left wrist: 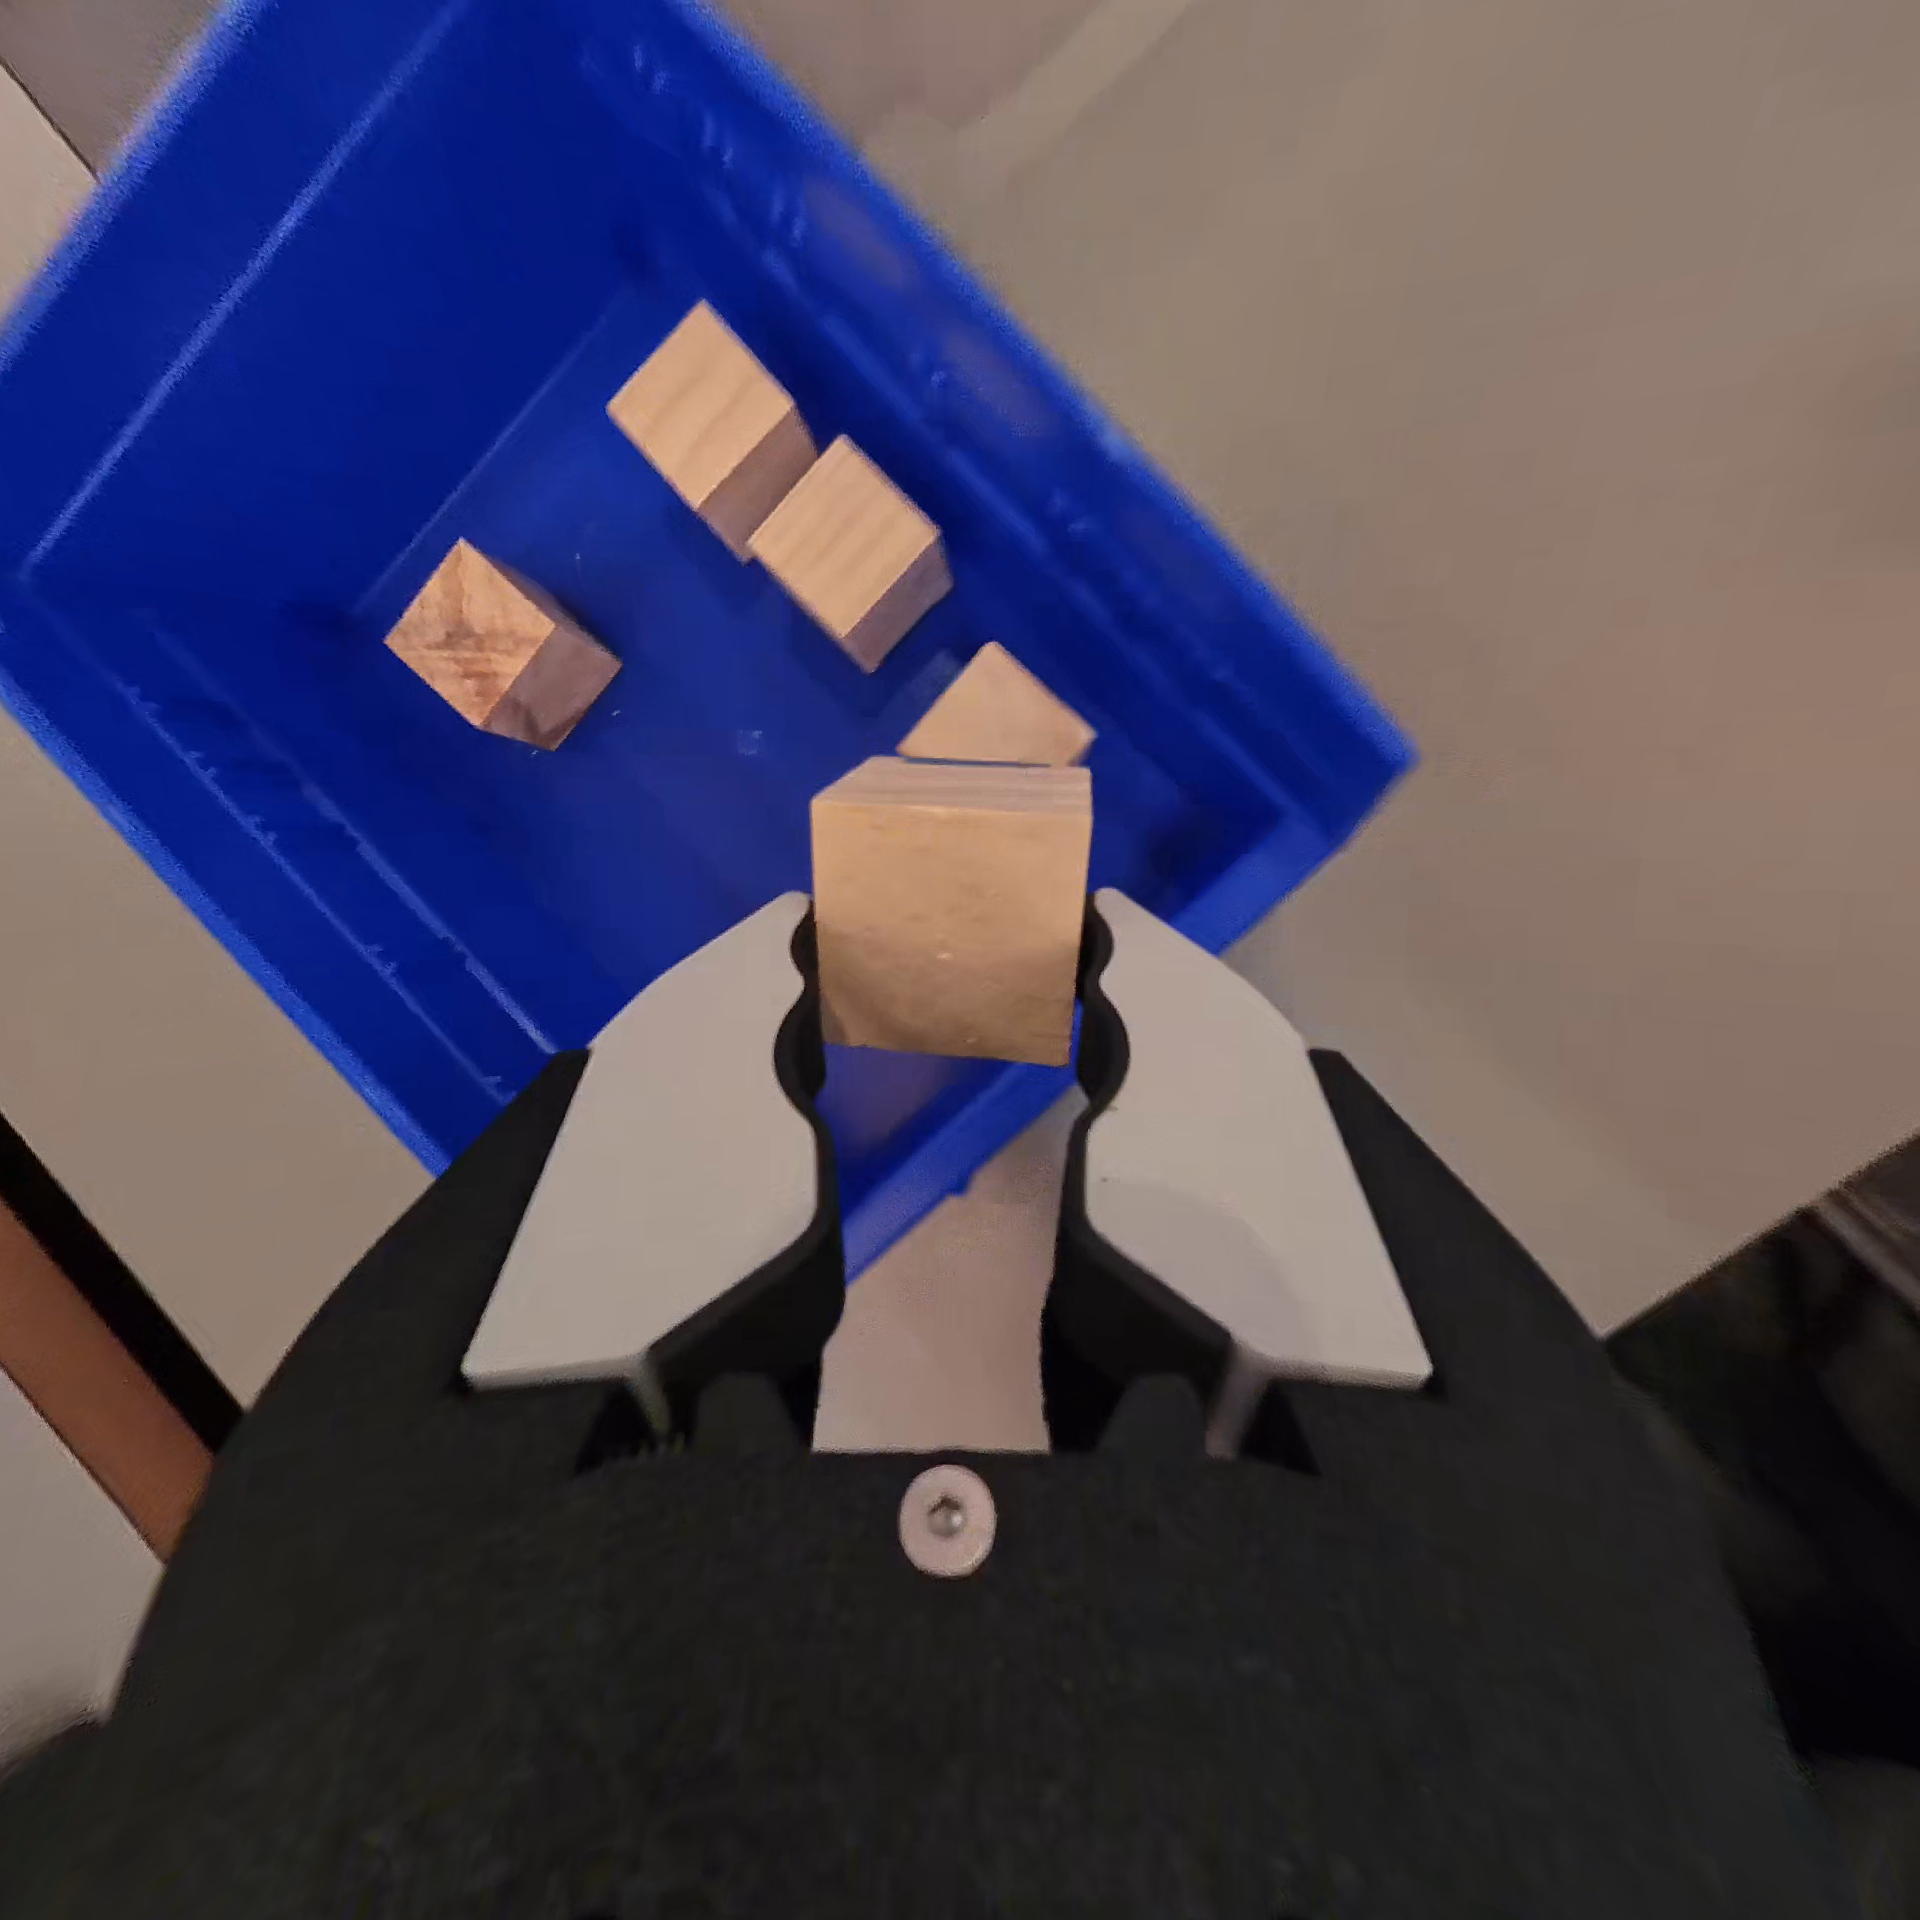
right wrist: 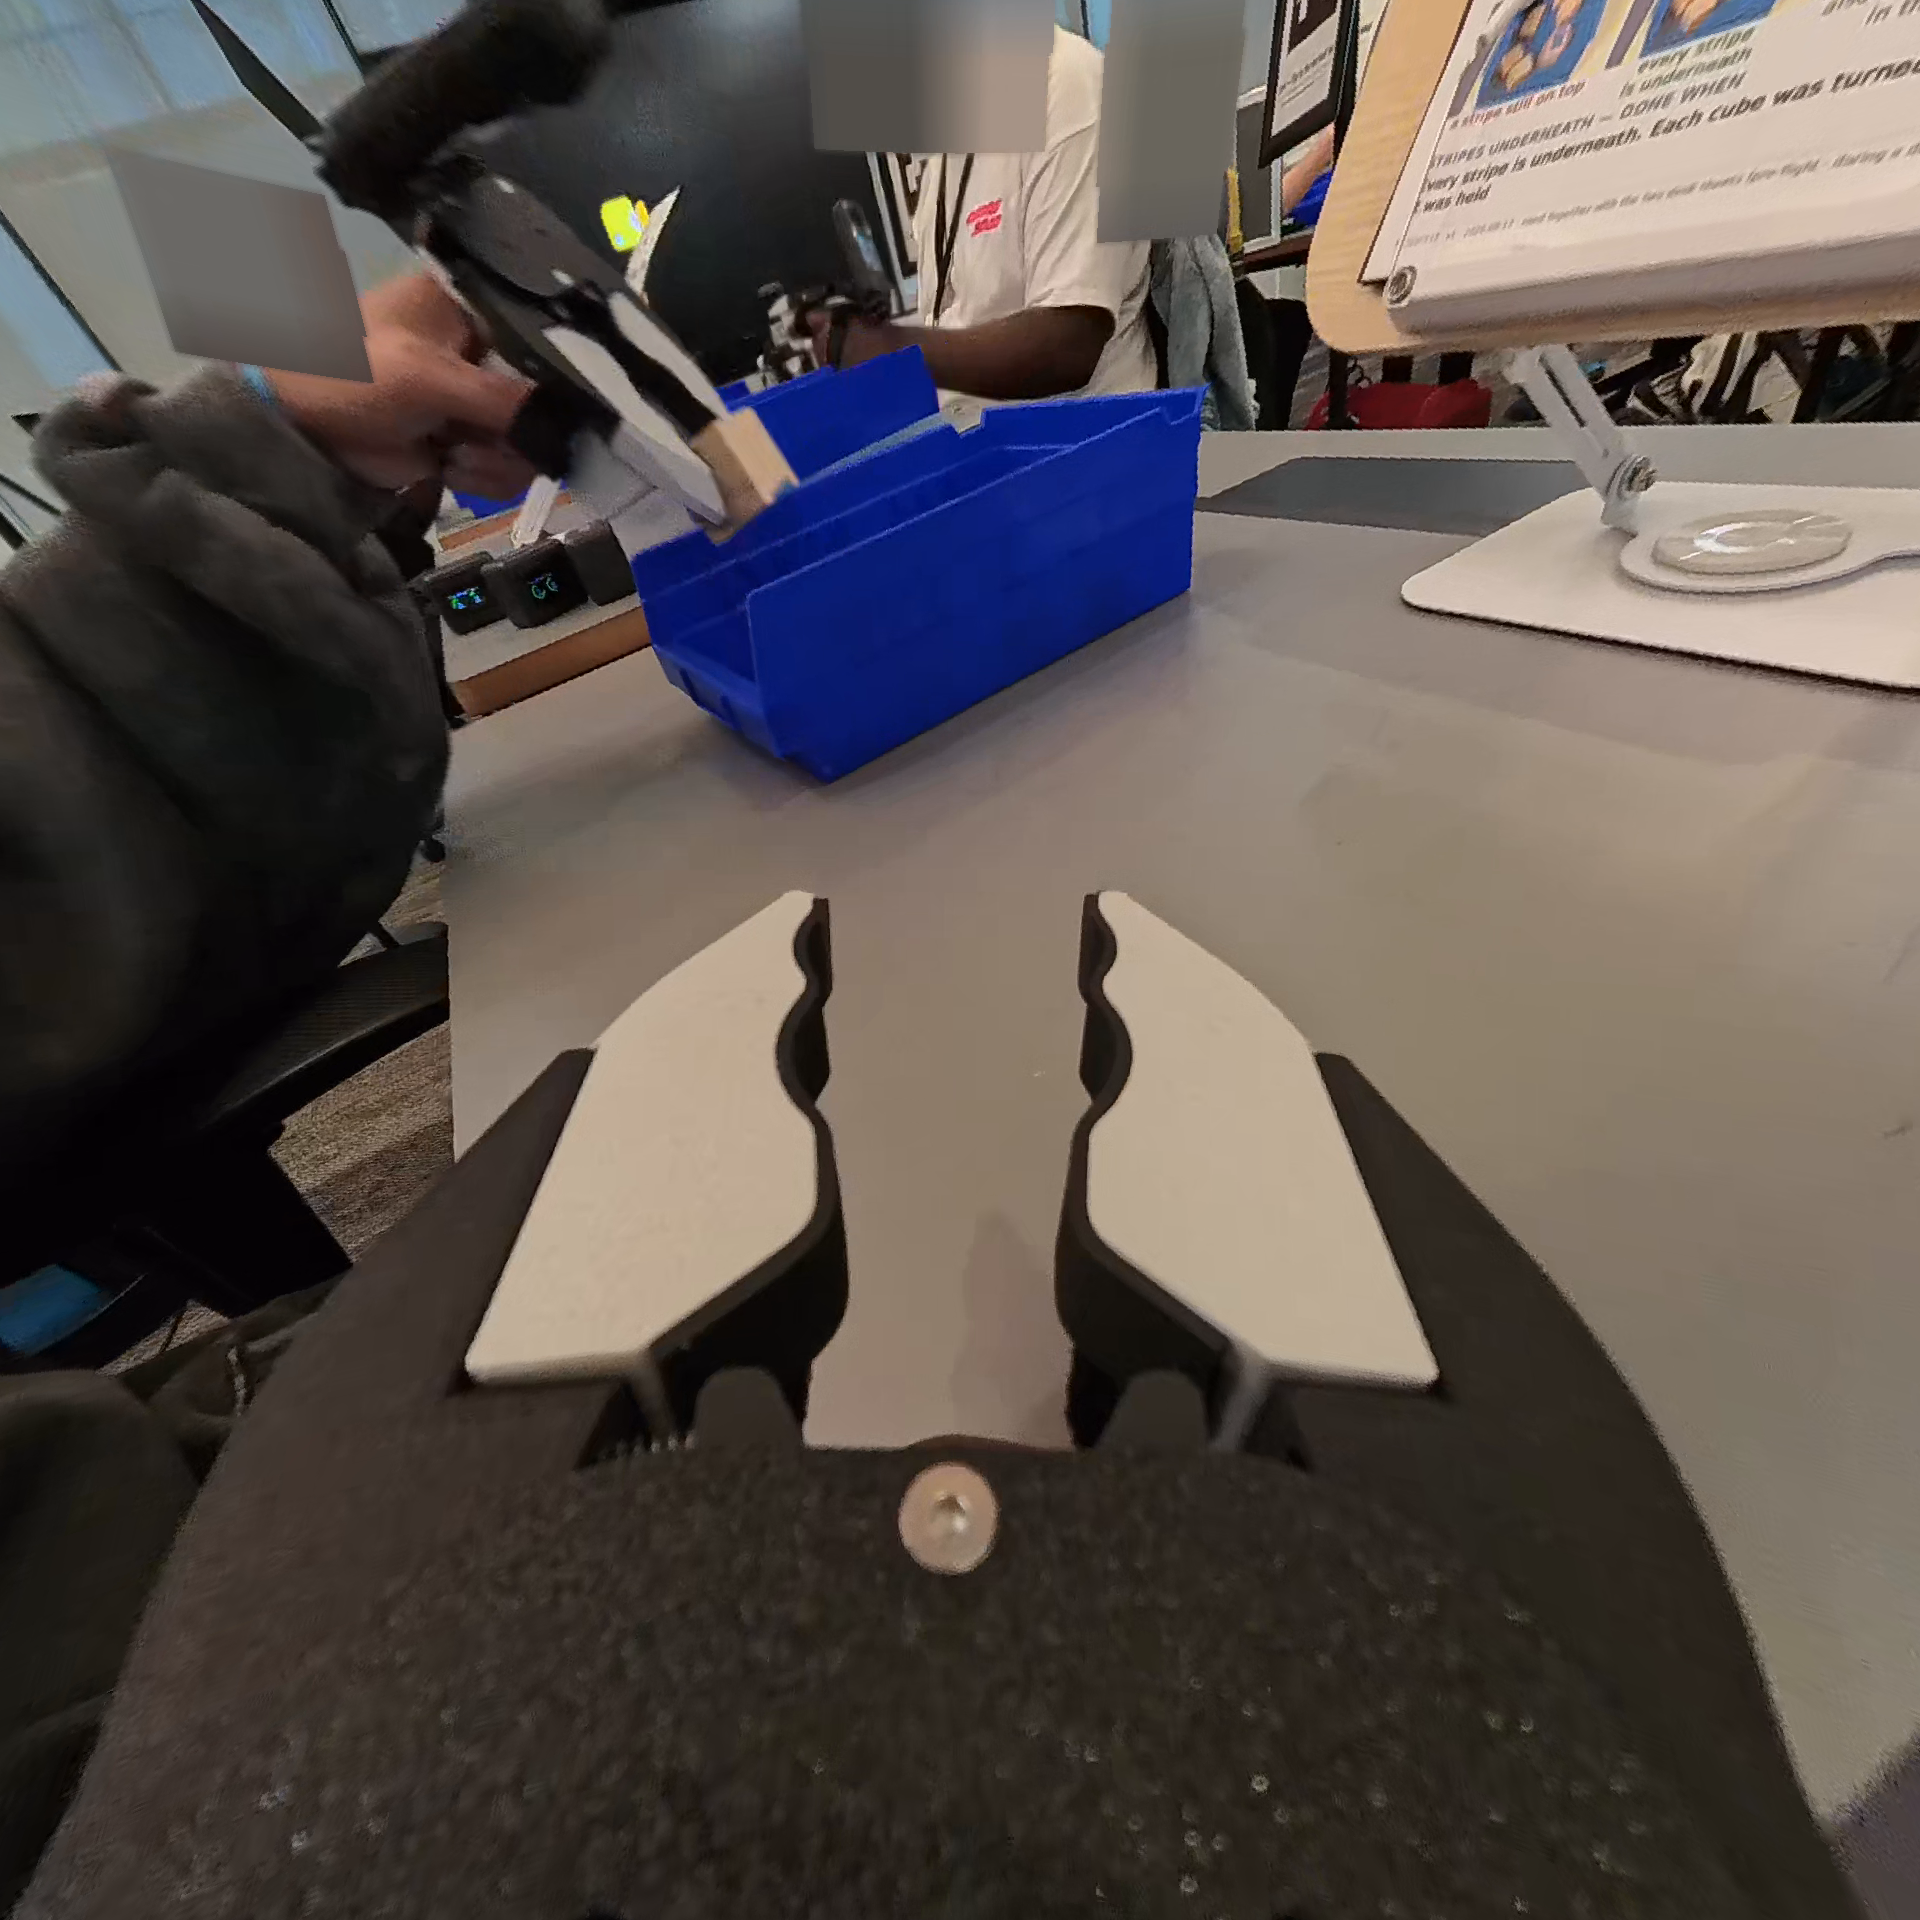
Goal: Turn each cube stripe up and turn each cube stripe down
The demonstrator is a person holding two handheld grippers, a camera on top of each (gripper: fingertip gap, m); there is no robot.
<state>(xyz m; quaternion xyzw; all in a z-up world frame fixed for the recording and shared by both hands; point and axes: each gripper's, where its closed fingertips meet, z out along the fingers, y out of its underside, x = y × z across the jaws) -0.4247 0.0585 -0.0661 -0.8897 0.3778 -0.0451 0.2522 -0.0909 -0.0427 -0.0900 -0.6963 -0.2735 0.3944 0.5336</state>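
Left claw (left wrist: 948, 971): closed on one wooden cube (left wrist: 948, 914), pads pressing its two side faces, the cube held clear above the near corner of the blue bin (left wrist: 260, 416); no stripe shows on the faces turned toward the camera, so its marked side cannot be told. Ahead of the claw, on the bin floor: four further cubes. One (left wrist: 997, 717) lies just beyond and partly behind the held cube; two (left wrist: 847, 545) (left wrist: 707, 416) sit farther ahead, touching or nearly so; one (left wrist: 499, 644) stands apart to the forward left. All four show plain wood on top. Right claw (right wrist: 954, 997): empty, jaws parted about a cube's width, hovering over the grey table (right wrist: 1351, 831) with the bin well ahead and to its left. In that view the left claw (right wrist: 743, 483) appears tilted downward over the bin rim with its cube. Handling note, as judgement: roll the wrist until the wanted face points the right way, lower the cube flat onto bare floor between its neighbours, release only once it rests, and avoid nudging the cube just beyond.
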